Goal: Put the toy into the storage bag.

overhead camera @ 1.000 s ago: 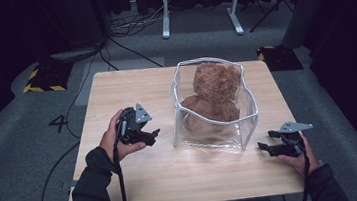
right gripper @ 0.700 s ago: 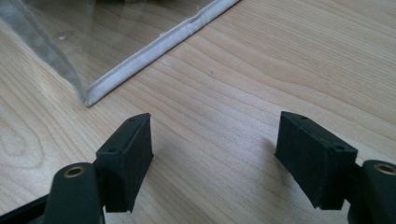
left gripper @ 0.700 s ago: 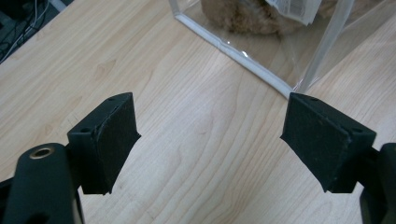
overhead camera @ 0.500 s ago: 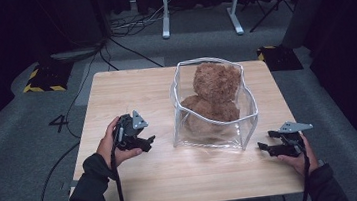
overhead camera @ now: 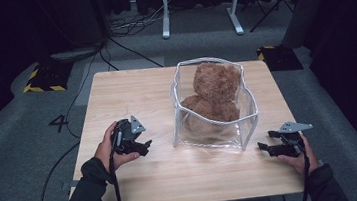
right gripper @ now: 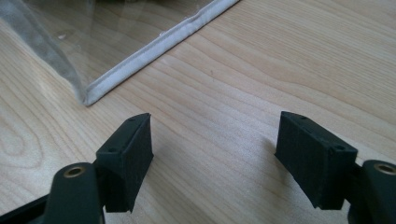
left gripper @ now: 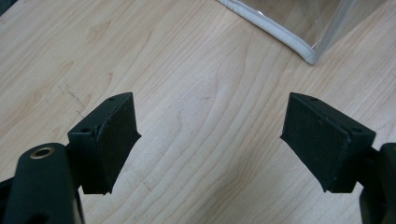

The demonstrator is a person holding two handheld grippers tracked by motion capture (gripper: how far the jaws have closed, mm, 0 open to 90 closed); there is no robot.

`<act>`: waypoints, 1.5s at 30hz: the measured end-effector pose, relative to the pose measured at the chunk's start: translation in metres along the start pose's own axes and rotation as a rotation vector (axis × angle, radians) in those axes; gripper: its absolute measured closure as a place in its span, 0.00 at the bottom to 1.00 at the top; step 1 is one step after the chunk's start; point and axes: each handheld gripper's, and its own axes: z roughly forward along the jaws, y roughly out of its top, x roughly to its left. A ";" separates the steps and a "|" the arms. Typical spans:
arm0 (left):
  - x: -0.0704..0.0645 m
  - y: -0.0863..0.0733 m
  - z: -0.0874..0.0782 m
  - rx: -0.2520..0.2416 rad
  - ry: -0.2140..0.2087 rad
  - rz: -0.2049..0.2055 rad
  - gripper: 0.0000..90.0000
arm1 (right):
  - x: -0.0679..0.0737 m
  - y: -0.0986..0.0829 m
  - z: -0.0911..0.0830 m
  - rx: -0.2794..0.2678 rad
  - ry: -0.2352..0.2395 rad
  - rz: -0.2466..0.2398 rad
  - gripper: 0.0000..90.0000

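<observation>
On the table (overhead camera: 130,90) the clear bag (overhead camera: 247,123) stands upright near the middle with the teddy bear (overhead camera: 216,94) inside, open at the top. Both my grippers rest low on the wood, jaws apart and holding nothing: left gripper (overhead camera: 143,147) to the bag's left, right gripper (overhead camera: 267,147) just beside its near right corner. To grip well, I think I should pinch the white seam (right gripper: 154,44) squarely, not the slippery film.
</observation>
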 end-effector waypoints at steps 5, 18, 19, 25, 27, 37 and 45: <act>-0.001 -0.005 0.004 0.016 0.007 -0.006 0.20 | 0.000 0.000 0.000 0.000 0.001 0.001 0.30; -0.001 -0.019 0.009 0.043 0.007 -0.014 0.20 | 0.000 0.000 0.000 0.000 0.000 0.000 0.30; -0.001 -0.020 0.009 0.044 0.006 -0.013 0.20 | 0.000 0.000 0.000 0.000 0.000 0.000 0.30; 0.000 -0.027 0.010 0.046 0.004 -0.024 0.21 | 0.000 0.000 0.000 0.000 0.000 0.000 0.30; 0.000 -0.030 0.010 0.048 0.004 -0.027 0.21 | 0.000 0.000 0.000 0.000 -0.001 -0.001 0.30; 0.003 -0.038 0.010 0.056 -0.024 -0.065 0.20 | 0.000 0.000 0.000 -0.001 0.001 0.000 0.30; 0.002 -0.048 0.013 0.051 -0.002 -0.087 0.20 | 0.000 0.000 0.000 0.001 -0.003 -0.001 0.30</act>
